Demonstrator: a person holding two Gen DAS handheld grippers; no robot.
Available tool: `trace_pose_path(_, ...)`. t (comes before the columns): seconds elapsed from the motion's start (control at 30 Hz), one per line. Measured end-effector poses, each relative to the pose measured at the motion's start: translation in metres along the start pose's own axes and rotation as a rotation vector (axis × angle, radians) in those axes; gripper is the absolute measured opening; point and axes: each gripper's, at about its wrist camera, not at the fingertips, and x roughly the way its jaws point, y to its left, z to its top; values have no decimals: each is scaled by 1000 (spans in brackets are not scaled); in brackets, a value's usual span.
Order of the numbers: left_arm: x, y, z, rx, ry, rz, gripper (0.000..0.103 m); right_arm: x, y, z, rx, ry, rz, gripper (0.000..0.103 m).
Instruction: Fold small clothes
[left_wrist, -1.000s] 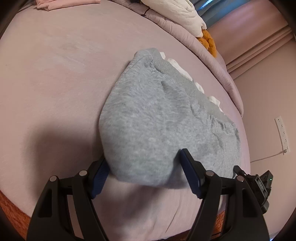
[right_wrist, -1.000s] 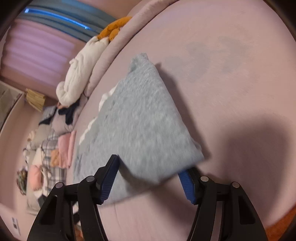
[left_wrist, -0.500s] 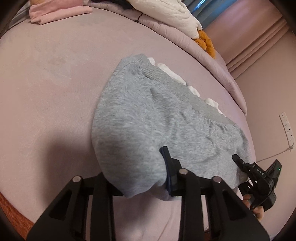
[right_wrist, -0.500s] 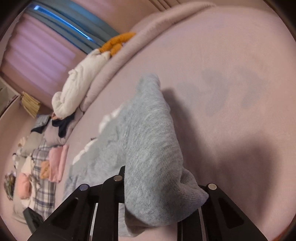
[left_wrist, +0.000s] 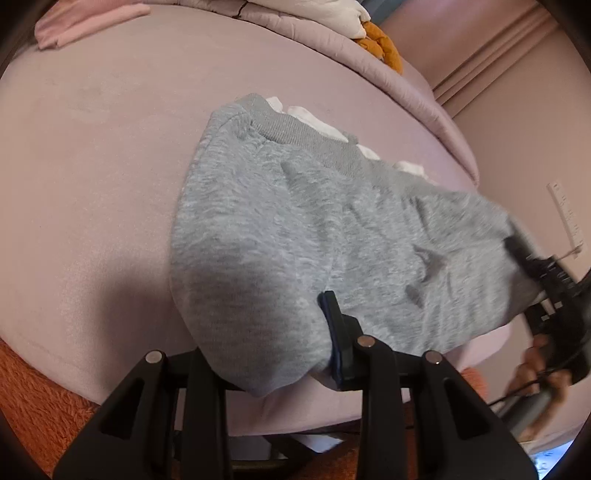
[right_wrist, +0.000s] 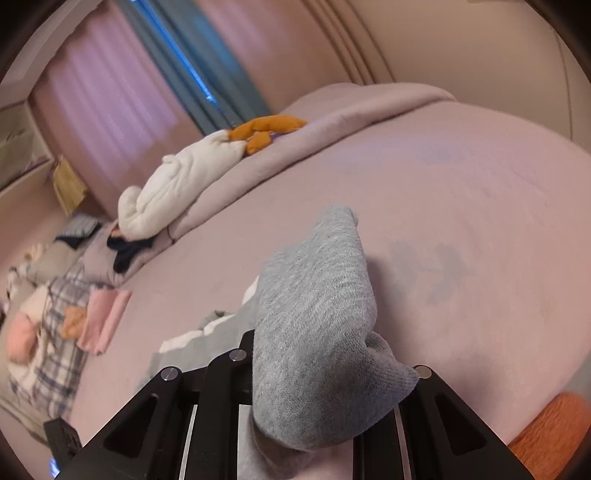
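Observation:
A small grey fleece garment (left_wrist: 295, 236) with white trim lies on the pink bed (left_wrist: 92, 184). My left gripper (left_wrist: 273, 354) is shut on its near left corner. My right gripper (right_wrist: 314, 406) is shut on the near right corner and lifts it, so the grey garment (right_wrist: 317, 314) drapes over the jaws and hides the fingertips. The right gripper also shows at the right edge of the left wrist view (left_wrist: 546, 288), holding the cloth's far end.
A rolled pink blanket (right_wrist: 332, 122) with a white and orange plush toy (right_wrist: 192, 173) runs along the far side of the bed. Folded pink clothes (right_wrist: 103, 321) and a plaid pile (right_wrist: 55, 332) lie at the left. Orange rug (left_wrist: 33, 406) borders the bed's near edge.
Both grippers closed on the near corners of the grey garment and pulled it up and toward me. The right corner rose more, bunching the cloth over the jaws.

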Motion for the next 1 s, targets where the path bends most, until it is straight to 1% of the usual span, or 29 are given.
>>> trace_pose_path(0.07,3,2,1,-6,7,0,32,4,11,0,-46,-1,-8,20)
trace_pose_path(0.23,2,8,4,-22,26,-20,33,7,45,2,-176,-15,45,20)
trace_pose_path(0.4,-8,7,1,-33,35,-32,37,12,89,-8,-344,7,81,20)
trace_pose_path(0.53,-24,8,-2,-41,16,-51,42,26,115,-24,-440,66,125,20)
trace_pose_path(0.6,-37,10,-1,-43,-11,-53,48,33,124,-32,-468,98,143,20)
trace_pose_path(0.67,-46,11,1,-44,-33,-46,49,41,133,-41,-486,143,168,20)
trace_pose_path(0.73,-53,16,2,-53,-54,-39,50,51,141,-53,-508,199,188,20)
trace_pose_path(0.83,-59,23,3,-82,-72,-26,50,64,147,-73,-552,270,181,21)
trace_pose_path(1.0,-67,31,4,-115,-101,-18,50,71,148,-87,-576,325,171,21)
